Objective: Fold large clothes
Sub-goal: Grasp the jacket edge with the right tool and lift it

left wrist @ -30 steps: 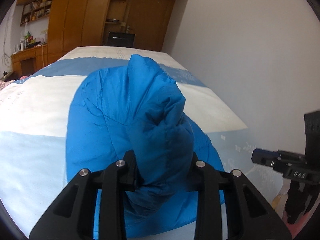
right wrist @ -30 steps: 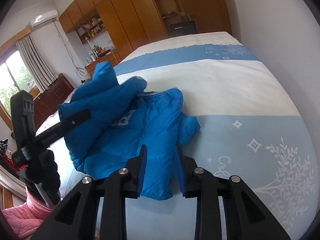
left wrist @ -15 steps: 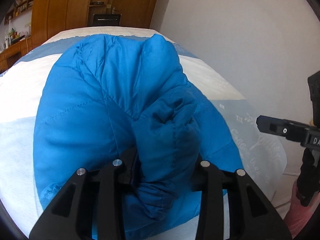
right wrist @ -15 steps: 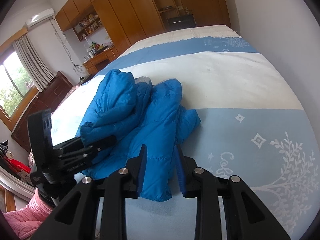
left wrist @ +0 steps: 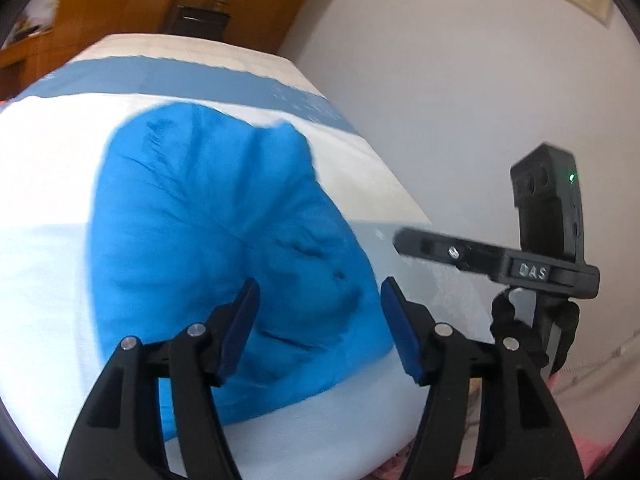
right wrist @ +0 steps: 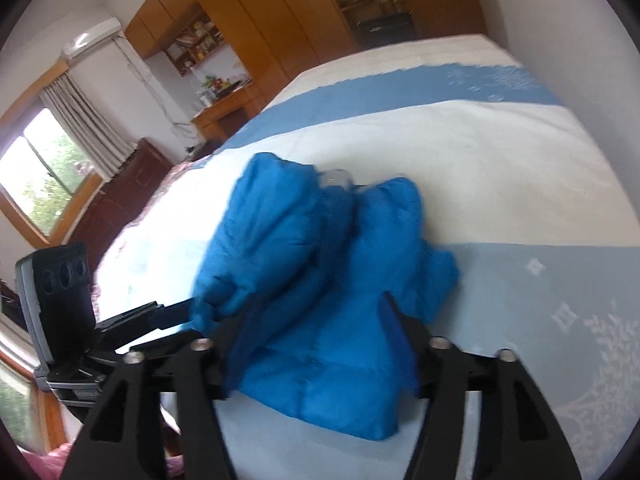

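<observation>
Blue garment: puffy quilted jacket (left wrist: 224, 248), lying bunched on the near part of the bed (right wrist: 500, 168), roughly doubled over itself, with one padded lobe heaped on another and a small flap (right wrist: 442, 270) sticking out to the right.
Left hand-held gripper (left wrist: 320, 328): released, jaws standing wide apart, hovering just above the near edge of the jacket with nothing between the blue pads.
Right hand-held gripper (right wrist: 316, 344): also spread wide, straddling the near part of the jacket in its own view; whether the pads touch the cloth I cannot tell, because the picture is blurred.
Step in hand: by my judgement a fold is laid down and both grippers are free of the cloth, so the work sits between one fold and the next.
Progress: the bundle looks lumpy and uneven, so more folding or tidying is probably left.
Next move: likely a fresh hold on an outer edge, such as the loose flap, carried over the heap. The slippery, springy padding calls for a deep bite, or the layer may slide out and puff open.
Surface: soft bedcover in white and pale blue bands, with a white tree and star print at the near right.
Room: plain white wall (left wrist: 460, 80) to the right; wooden wardrobes (right wrist: 280, 20) and shelves at the far end; curtained window (right wrist: 44, 176) at the left.
</observation>
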A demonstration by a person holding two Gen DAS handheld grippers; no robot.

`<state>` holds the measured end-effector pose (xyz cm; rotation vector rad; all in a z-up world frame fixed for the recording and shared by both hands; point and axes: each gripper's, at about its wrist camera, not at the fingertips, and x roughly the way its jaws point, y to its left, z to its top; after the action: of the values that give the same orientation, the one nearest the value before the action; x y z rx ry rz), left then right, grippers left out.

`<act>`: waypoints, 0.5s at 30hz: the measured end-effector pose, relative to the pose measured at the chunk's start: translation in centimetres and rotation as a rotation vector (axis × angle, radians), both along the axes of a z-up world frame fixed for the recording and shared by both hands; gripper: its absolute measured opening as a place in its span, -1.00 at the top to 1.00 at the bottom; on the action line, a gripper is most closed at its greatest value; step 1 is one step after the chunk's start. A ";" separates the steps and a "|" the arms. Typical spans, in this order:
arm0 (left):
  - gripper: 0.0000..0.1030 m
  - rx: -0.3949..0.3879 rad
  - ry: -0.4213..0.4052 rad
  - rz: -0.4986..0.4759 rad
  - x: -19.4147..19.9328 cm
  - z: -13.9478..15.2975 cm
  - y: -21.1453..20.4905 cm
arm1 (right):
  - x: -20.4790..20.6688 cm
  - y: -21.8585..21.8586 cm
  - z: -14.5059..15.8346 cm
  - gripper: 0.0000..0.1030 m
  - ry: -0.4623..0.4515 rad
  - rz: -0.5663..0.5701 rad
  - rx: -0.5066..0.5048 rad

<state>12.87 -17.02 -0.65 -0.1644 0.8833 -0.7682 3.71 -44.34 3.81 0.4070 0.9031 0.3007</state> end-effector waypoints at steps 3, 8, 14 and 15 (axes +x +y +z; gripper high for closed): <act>-0.19 0.071 -0.039 0.140 1.9 0.3 2.0 | 2.2 0.6 -0.8 -0.50 0.073 0.034 0.062; -0.15 0.152 -0.041 0.242 4.1 -1.1 3.4 | 5.3 1.5 -2.7 -0.58 0.173 0.040 0.096; -0.14 0.180 -0.025 0.250 5.6 -2.2 3.1 | 8.2 2.5 -4.7 -0.62 0.231 0.049 0.109; -0.14 0.182 -0.025 0.250 5.7 -2.2 3.1 | 8.5 2.6 -4.9 -0.62 0.235 0.053 0.110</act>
<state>18.55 -13.95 -2.89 -0.1012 0.8846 -0.4543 12.25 -41.74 -1.10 0.5278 1.1316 0.3570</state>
